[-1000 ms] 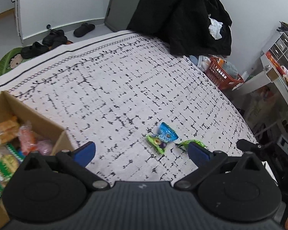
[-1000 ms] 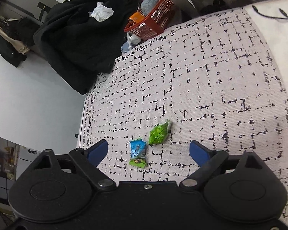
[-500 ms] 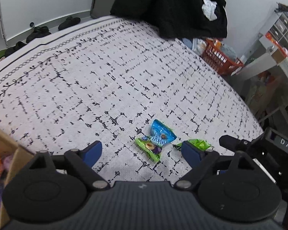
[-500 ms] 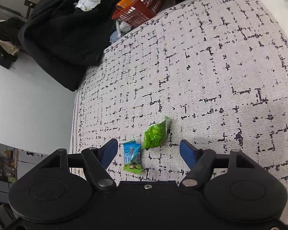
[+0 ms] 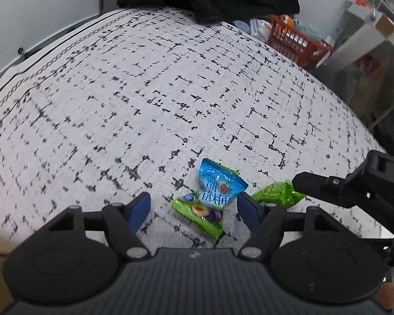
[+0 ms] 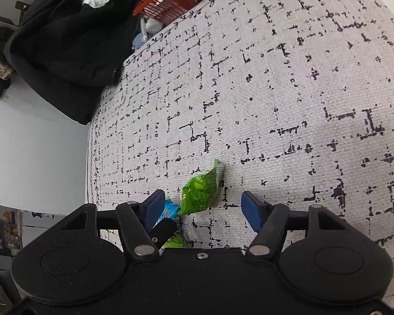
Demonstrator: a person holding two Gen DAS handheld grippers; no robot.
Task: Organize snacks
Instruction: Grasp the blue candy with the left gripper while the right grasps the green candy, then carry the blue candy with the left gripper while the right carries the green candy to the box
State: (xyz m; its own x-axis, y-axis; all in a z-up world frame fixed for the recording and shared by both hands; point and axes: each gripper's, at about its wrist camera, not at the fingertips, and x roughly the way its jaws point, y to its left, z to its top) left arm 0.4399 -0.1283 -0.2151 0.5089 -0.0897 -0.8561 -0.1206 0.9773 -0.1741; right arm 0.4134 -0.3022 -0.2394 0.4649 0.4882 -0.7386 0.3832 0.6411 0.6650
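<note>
blue snack (image 5: 218, 186): on the patterned bed cover (image 5: 170, 92), touching green snack (image 6: 201, 193)
left gripper (image 5: 193, 207): closing around blue snack, not pinching yet
right gripper (image 6: 202, 207): closing around green snack, empty
tip: go slow, pinch one pack each, keep grippers from bumping

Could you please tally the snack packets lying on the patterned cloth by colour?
Blue-and-green packet: 1
All-green packet: 1
Total: 2 packets, lying side by side on the cloth.
</note>
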